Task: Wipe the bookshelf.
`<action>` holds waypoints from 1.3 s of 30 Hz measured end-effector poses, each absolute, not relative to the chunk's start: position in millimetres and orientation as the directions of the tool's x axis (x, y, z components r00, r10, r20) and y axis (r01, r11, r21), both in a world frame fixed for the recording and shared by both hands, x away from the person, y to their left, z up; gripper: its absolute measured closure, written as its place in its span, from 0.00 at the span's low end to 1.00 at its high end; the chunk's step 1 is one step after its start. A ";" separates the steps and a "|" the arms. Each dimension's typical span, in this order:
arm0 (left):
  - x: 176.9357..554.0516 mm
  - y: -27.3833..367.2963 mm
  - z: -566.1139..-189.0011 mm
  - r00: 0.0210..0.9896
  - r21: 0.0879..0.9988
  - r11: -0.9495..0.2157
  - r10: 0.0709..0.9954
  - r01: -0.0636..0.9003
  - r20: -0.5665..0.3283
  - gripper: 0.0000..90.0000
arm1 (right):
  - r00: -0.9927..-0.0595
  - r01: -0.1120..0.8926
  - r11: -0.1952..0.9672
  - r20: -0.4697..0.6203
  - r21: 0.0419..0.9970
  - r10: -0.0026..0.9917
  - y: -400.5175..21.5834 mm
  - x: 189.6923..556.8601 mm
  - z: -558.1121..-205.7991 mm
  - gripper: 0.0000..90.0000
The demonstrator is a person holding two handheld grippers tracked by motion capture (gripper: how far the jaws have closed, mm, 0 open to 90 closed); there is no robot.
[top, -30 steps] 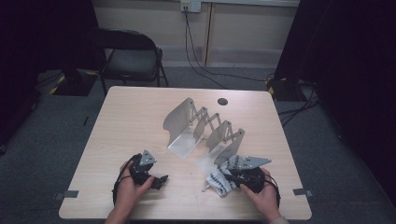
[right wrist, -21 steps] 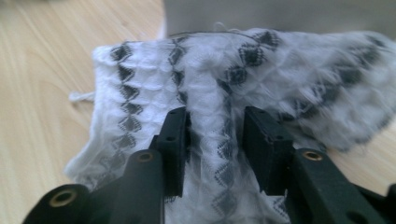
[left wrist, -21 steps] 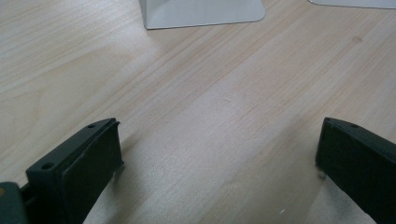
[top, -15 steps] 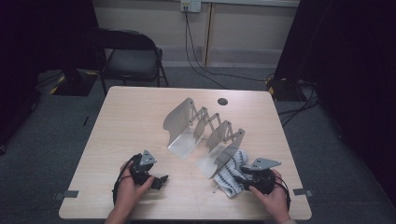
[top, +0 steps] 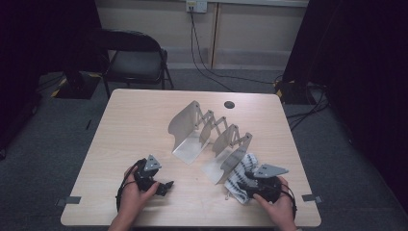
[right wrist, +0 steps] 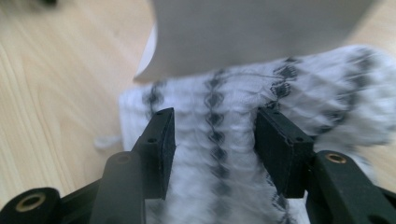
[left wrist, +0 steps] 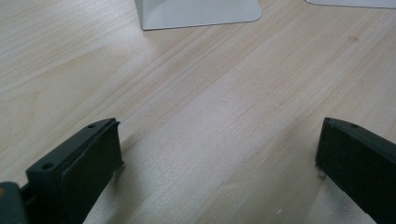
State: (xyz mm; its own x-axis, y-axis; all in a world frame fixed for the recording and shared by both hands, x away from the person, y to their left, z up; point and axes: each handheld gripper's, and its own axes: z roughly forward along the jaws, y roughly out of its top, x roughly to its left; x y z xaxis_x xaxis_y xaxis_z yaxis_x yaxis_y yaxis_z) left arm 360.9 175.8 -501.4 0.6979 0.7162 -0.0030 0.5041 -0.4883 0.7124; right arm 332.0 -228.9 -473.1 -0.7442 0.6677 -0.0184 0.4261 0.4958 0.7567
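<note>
At the lower right of the high view, the right gripper lies low over the table, held from behind by a hand. Its jaws have just been opening and stand apart over a white sock with dark stripes, beside the metal rack. At lower left, the left gripper rests spread wide over bare wood.

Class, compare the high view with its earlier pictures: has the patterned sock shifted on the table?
Yes. The sock has slid rightward and nearer the table's near edge, now by the rack's nearest plate, under the right gripper.
</note>
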 end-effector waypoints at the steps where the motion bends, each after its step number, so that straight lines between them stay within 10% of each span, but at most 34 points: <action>1: 360.9 175.8 -501.4 0.700 0.712 -0.491 0.714 0.503 -0.002 0.00 | -0.754 0.418 0.528 -0.041 0.739 0.655 -224.7 331.7 -475.8 0.54; 39: 359.6 175.2 -501.4 0.704 0.712 -0.493 0.711 0.500 -0.003 0.00 | -0.671 0.470 0.451 -0.024 0.759 0.741 -252.2 351.7 -496.7 0.33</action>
State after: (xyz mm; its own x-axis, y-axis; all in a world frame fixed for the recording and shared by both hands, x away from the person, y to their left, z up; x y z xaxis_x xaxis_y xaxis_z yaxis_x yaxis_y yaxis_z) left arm 359.6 175.2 -501.4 0.7037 0.7105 -0.0029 0.5004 -0.4926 0.7120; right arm 351.7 -252.2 -496.7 -0.6712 0.7409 -0.0242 0.4700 0.4507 0.7590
